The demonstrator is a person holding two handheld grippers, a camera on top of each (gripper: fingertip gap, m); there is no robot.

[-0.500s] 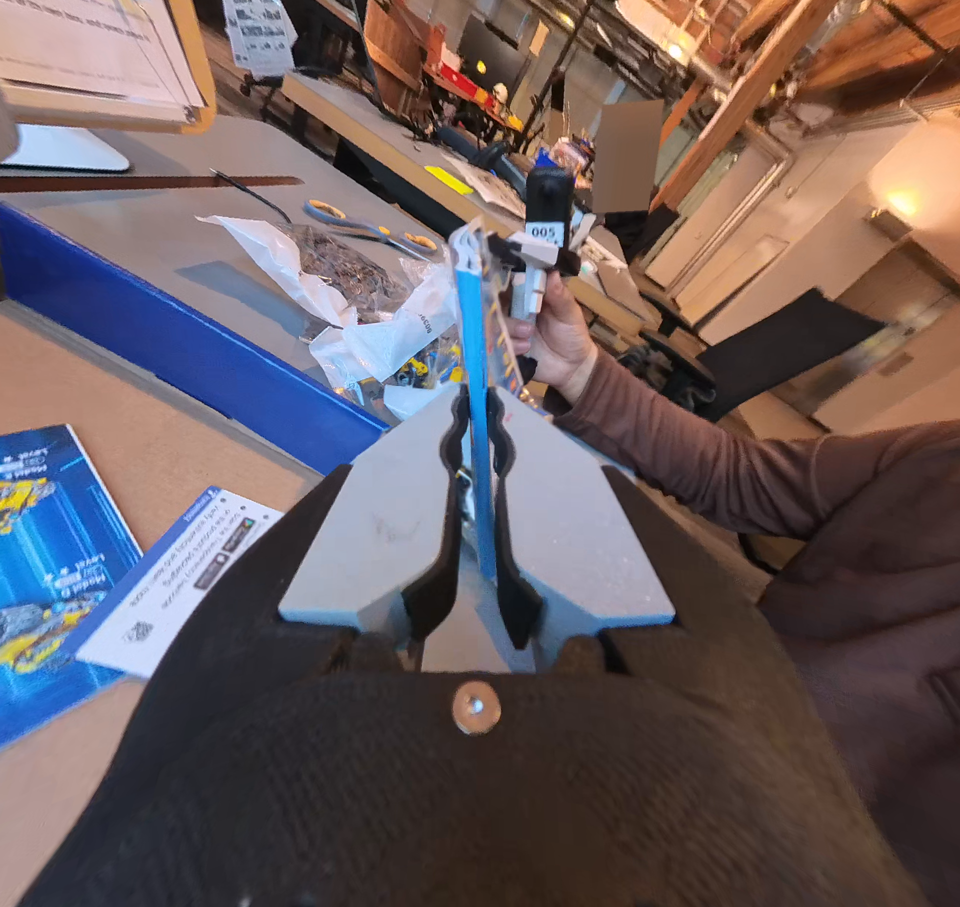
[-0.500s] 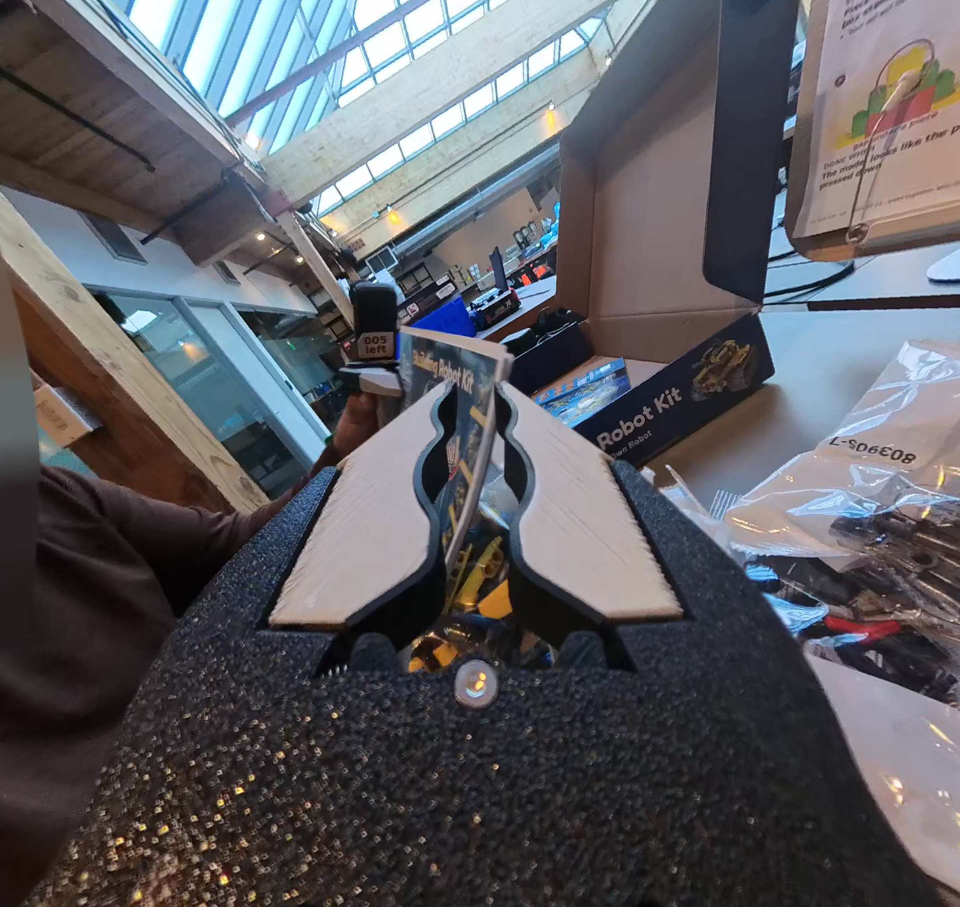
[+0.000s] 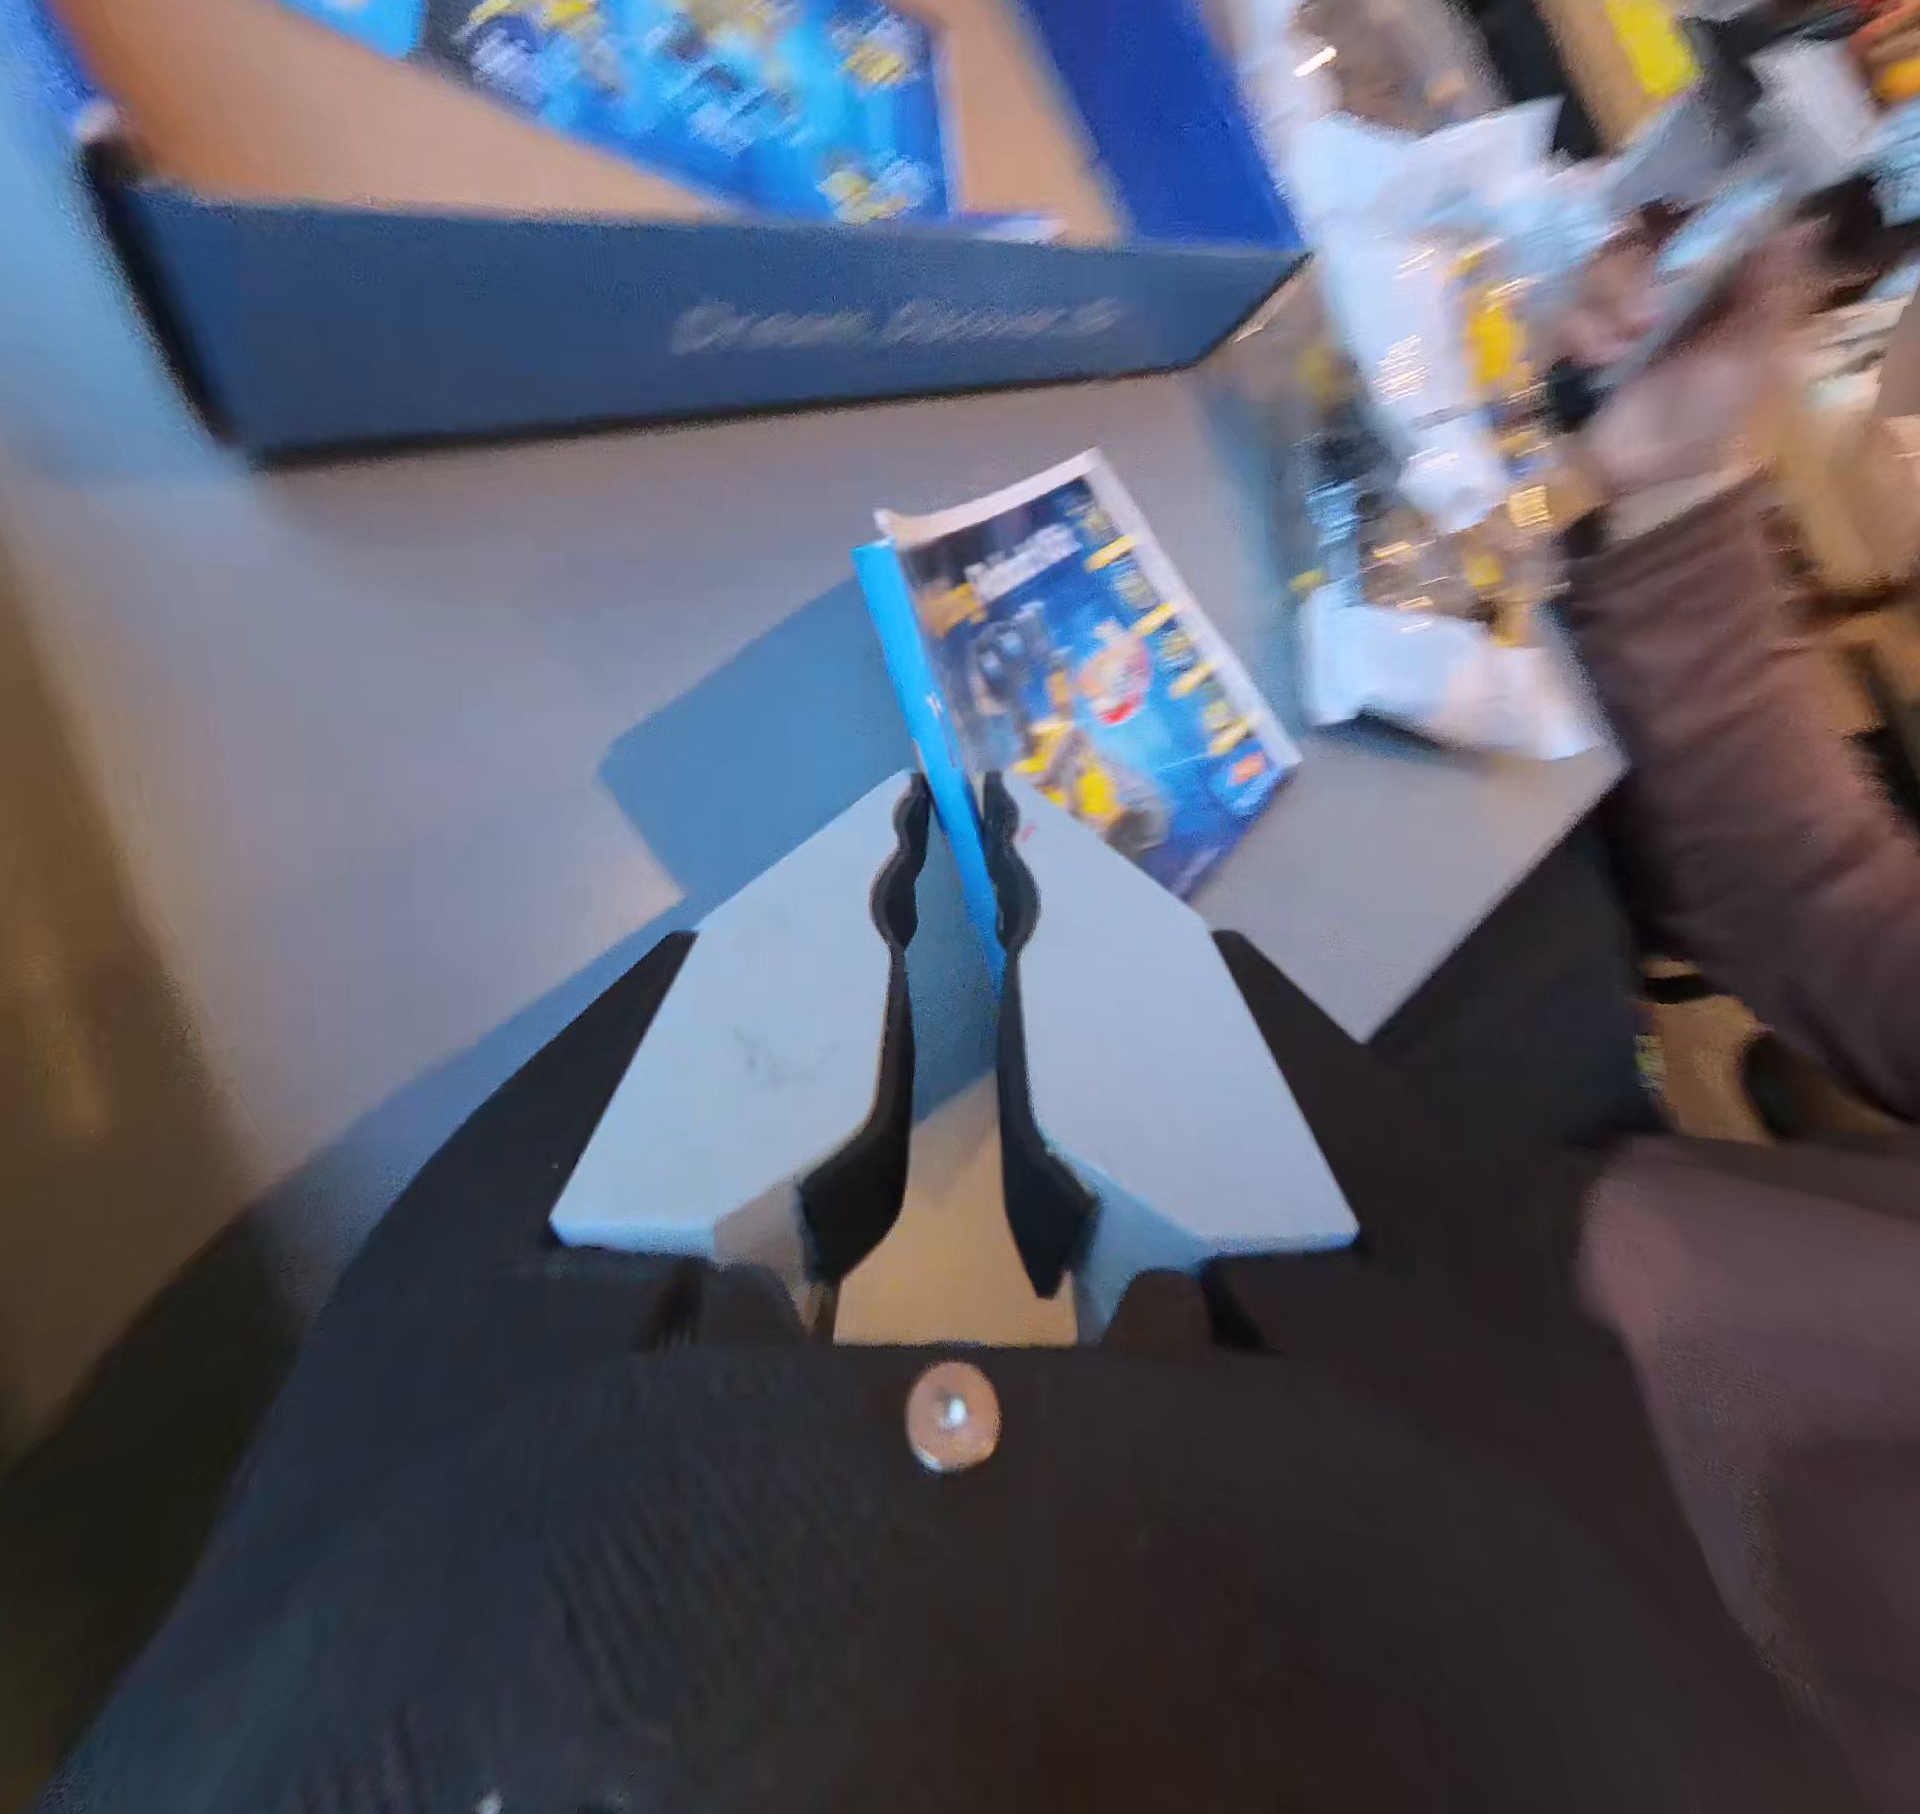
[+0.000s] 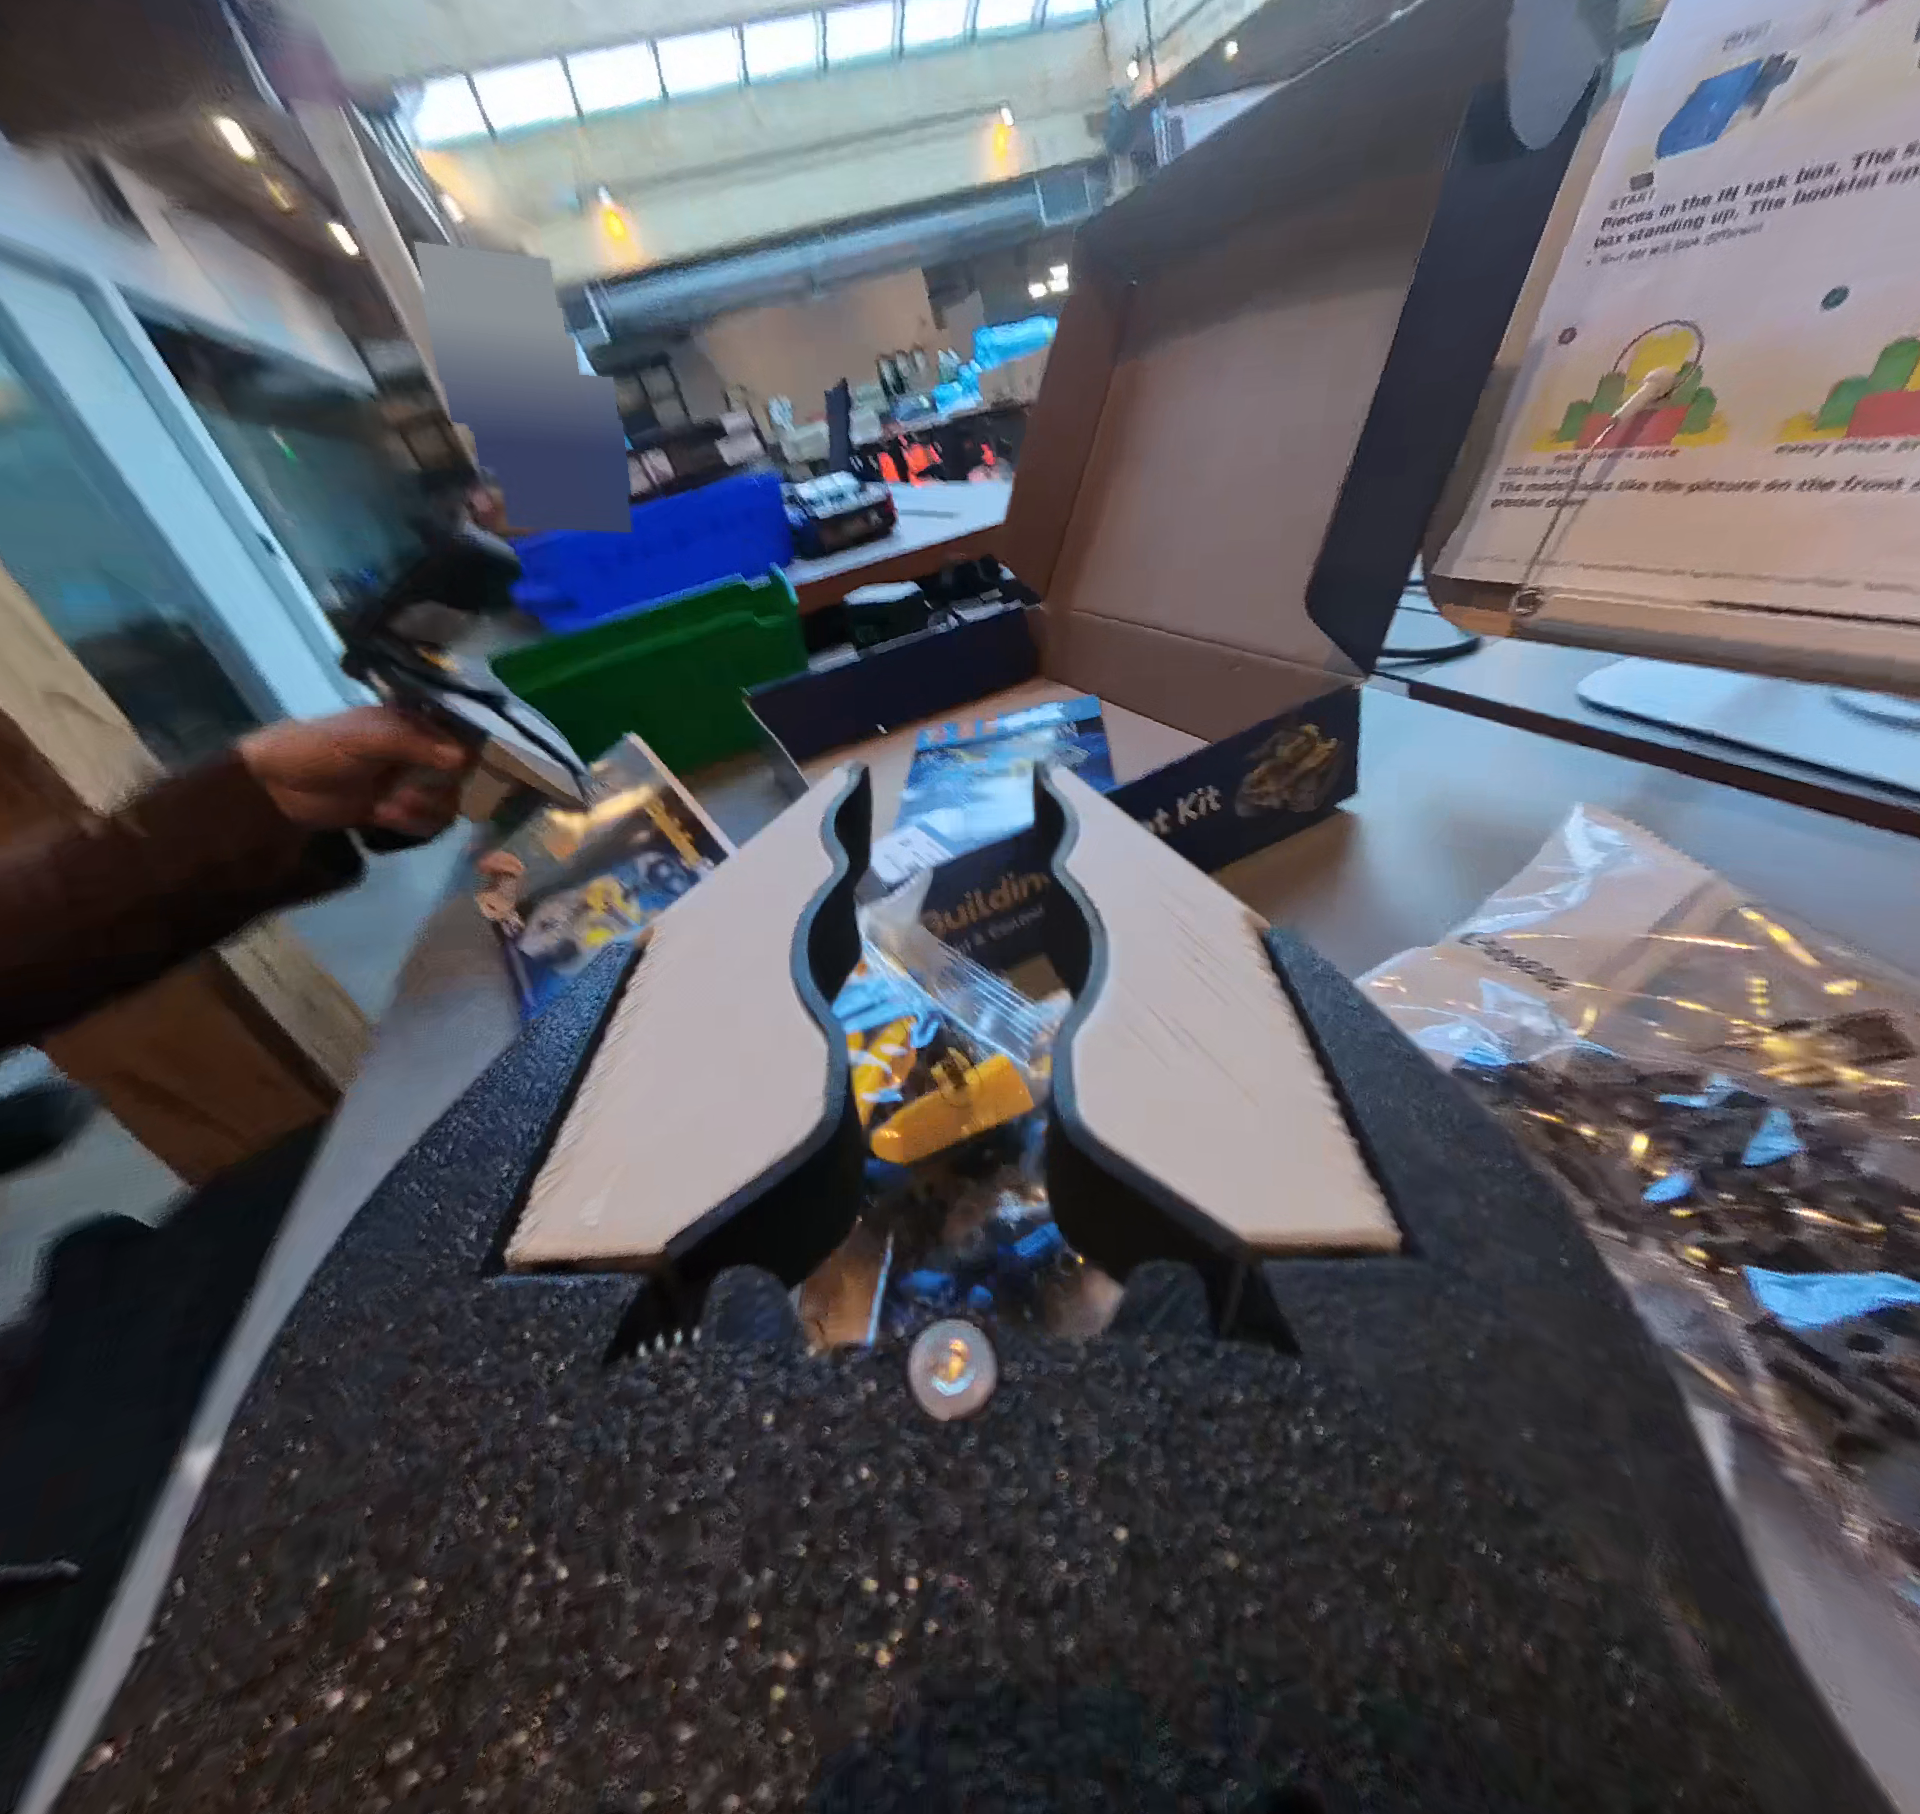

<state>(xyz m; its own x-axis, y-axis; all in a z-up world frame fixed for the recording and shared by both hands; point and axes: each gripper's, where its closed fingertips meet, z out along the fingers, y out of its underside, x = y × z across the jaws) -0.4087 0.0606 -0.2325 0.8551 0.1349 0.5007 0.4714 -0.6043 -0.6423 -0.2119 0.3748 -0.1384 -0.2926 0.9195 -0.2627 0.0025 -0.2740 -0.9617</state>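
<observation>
My left gripper [image 3: 951, 793] is shut on the blue cover of a thin booklet [image 3: 1091, 684]. It holds the booklet low over the grey table [image 3: 468, 673], with the pages fanned out to the right. The right wrist view shows the same gripper [image 4: 530, 756] in a person's hand [image 4: 343, 767], with the booklet [image 4: 613, 860] hanging from it at the table's left edge. My right gripper [image 4: 951, 788] is open and empty. It hovers over a clear bag of yellow and blue parts [image 4: 945, 1068].
An open dark-blue cardboard box [image 3: 665, 341] with more booklets [image 3: 686, 50] inside lies beyond the left gripper; its lid [image 4: 1226, 476] stands up. Clear bags of parts [image 4: 1662, 1037] lie at the right. An instruction sheet on a stand [image 4: 1714, 310] is at the far right. A green bin [image 4: 665, 673] stands behind. The tips of one gripper are about 40 cm away from the tips of the other.
My right gripper has let go of the booklet and opened. My left gripper has swung the booklet down from mid-air to just above the table, near the box.
</observation>
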